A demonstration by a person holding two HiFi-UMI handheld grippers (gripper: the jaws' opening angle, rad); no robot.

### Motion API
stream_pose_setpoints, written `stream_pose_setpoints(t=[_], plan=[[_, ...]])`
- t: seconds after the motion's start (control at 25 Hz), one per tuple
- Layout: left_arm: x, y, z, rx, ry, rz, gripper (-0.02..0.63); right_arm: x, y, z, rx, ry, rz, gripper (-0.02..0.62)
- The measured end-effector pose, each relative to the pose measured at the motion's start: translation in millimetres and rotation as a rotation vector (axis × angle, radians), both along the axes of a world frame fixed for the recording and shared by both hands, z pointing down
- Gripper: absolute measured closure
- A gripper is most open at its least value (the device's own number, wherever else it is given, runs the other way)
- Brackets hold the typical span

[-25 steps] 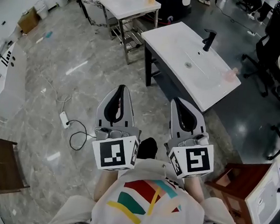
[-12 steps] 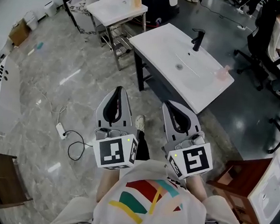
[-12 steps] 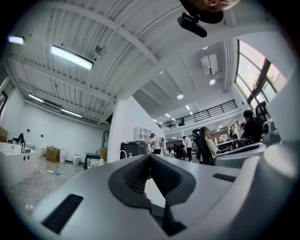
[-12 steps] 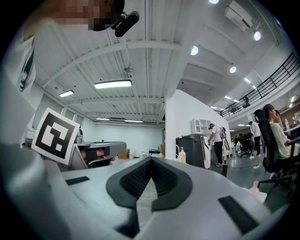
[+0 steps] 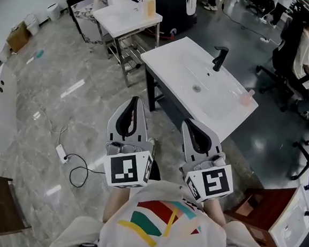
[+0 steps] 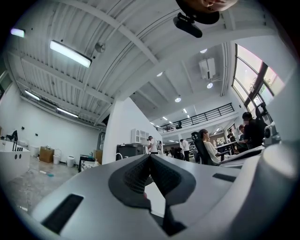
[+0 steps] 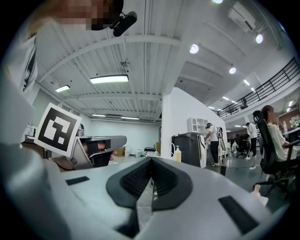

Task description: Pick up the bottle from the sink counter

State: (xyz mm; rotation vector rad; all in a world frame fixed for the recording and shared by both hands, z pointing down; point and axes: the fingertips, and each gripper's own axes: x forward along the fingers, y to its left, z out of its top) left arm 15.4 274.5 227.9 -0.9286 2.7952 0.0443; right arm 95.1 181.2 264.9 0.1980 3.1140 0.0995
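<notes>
Head view: the bottle (image 5: 247,97) is a small, pale pink shape at the far right end of the white sink worktop (image 5: 171,57), to the right of the black tap (image 5: 220,57). It is too small to tell whether it stands or lies. It looks like thin, see-through plastic, so it is probably light, smooth and easy to knock over or push along the glossy top. A gentle hold across the middle of its body seems safest. The left hand-held gripper (image 5: 134,98) and the right hand-held gripper (image 5: 189,122) are both closed and hold nothing. The right one is just short of the worktop's near edge, well away from the bottle.

Left gripper view: the left hand-held gripper (image 6: 150,155) has its pads pressed together with nothing between them. It points out into the room.

Right gripper view: the right hand-held gripper (image 7: 151,159) is likewise closed and empty.

Compared with a second ago, the sink worktop lies nearer both grippers, and the far table with its soap dispenser (image 5: 149,6) is further into view. The jaws have stayed closed, so they must open before any grasp.
</notes>
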Motion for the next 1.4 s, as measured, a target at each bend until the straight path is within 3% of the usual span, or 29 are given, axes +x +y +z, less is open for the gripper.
stream_pose_setpoints(t=[0.36,0.64,1.0,1.4], plan=[[-89,-40,13,-0.006,0.031,0.066,0.588,-84,-26,-5,-0.019,-0.003,0.031,0.583],[-185,-67,4,-0.009,0.041,0.116,0.588,-190,-46,-13,0.060,0.022,0.094,0.583],[-319,-98,-10,-0.008,0.050,0.191,0.588,-321,-81,-29,0.022,0.037,0.172,0.583],[-378,-131,21,-0.054,0.121,0.235,0.588,-378,-113,-23,-0.015,0.036,0.251,0.583]])
